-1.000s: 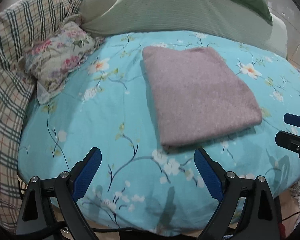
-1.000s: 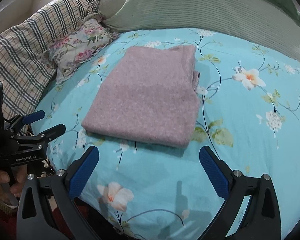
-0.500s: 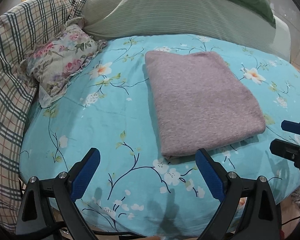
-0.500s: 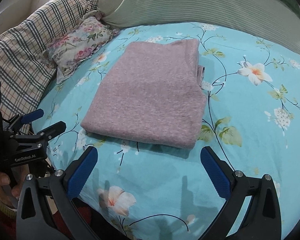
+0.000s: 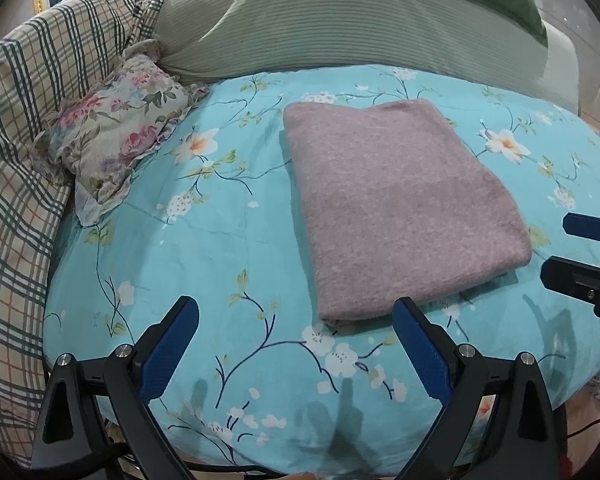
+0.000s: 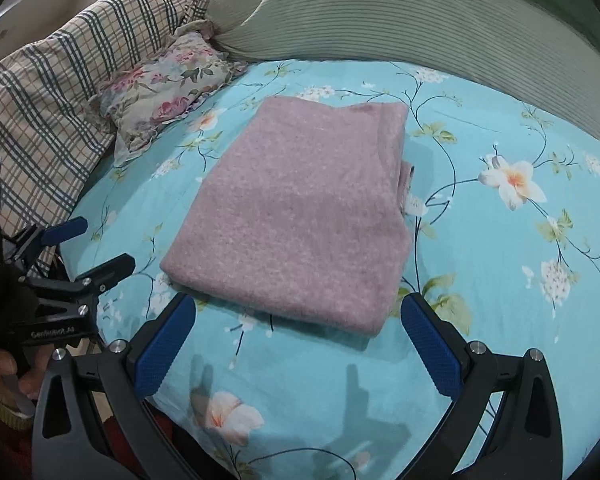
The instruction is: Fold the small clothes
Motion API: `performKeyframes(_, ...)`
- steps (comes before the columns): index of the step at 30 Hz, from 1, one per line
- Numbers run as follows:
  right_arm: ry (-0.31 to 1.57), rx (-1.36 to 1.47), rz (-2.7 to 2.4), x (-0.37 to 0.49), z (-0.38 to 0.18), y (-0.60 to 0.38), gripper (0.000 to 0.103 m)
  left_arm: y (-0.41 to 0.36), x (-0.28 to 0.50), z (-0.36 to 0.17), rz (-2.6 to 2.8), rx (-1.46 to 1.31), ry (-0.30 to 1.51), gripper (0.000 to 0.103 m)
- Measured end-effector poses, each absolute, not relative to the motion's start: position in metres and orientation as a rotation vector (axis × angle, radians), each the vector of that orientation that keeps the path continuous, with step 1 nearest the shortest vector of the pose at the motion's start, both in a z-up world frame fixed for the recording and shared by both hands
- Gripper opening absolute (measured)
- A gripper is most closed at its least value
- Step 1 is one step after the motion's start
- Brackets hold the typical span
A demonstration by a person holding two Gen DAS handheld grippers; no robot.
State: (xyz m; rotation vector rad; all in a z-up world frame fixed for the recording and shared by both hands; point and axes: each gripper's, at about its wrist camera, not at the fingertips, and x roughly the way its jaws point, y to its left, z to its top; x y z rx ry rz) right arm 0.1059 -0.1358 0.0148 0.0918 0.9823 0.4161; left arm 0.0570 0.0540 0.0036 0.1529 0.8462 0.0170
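Here the mauve garment (image 5: 396,208) lies folded into a flat, layered rectangle on the bed (image 5: 204,240), a little toward the near edge and right of centre in the left wrist view. By the look of it, it is a soft, fuzzy knit: light, limp, likely to sag and slide open if lifted by one layer only. Its near edge is a rounded fold, while at the right side in the right wrist view the loose layers and a small white label (image 6: 414,204) peek out. A good hold would probably be at the two near corners, pinching all layers together, or at that looser right side if another fold is wanted. Judging from its tidy shape, the folding looks nearly or fully done.

The left gripper (image 5: 296,344) hovers just short of the garment's near left corner, its blue fingers (image 5: 168,352) spread wide and empty. The right gripper (image 6: 298,340) hangs over the near edge, fingers equally spread, holding nothing.

The bed wears a turquoise sheet with a white blossom print; it is soft and will give under pressure. At far left rests a small floral pillow (image 5: 116,132), beside a plaid blanket (image 5: 24,152); a large ribbed green pillow (image 5: 340,24) spans the far side.
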Motion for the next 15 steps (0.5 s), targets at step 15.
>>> performKeyframes(15, 1.014, 0.138, 0.411, 0.089, 0.01, -0.132, 0.102, 0.046, 0.046, 0.006, -0.002, 0.147, 0.847, 0.098)
